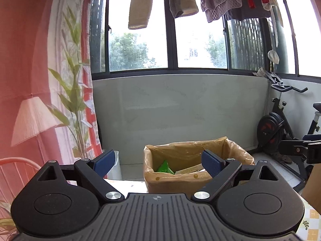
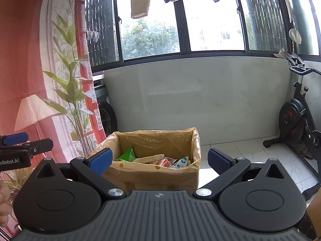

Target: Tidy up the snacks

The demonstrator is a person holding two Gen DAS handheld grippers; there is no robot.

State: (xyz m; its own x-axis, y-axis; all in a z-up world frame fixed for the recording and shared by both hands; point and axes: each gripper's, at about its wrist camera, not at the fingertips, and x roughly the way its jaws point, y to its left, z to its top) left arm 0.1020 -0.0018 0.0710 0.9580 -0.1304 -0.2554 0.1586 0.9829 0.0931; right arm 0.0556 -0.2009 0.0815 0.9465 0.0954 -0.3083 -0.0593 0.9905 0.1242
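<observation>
A brown cardboard box (image 1: 180, 182) lined with a clear plastic bag stands ahead of both grippers. Inside it lie a green snack packet (image 1: 165, 167), a beige packet and more. The right wrist view shows the box (image 2: 156, 173) with the green packet (image 2: 126, 155), a red-and-white packet (image 2: 163, 162) and a blue-and-white one (image 2: 181, 162). My left gripper (image 1: 158, 163) is open wide, nothing between its blue pads. My right gripper (image 2: 159, 160) is open too and holds nothing. The left gripper's fingers (image 2: 16, 138) show at the left edge of the right wrist view.
An exercise bike (image 2: 297, 120) stands at the right on the tiled floor. A red curtain, a bamboo plant (image 1: 74, 100) and a lamp (image 1: 32, 118) fill the left. Laundry hangs above the windows. A white bin (image 1: 115, 166) sits left of the box. A hand (image 2: 4, 200) is at the left edge.
</observation>
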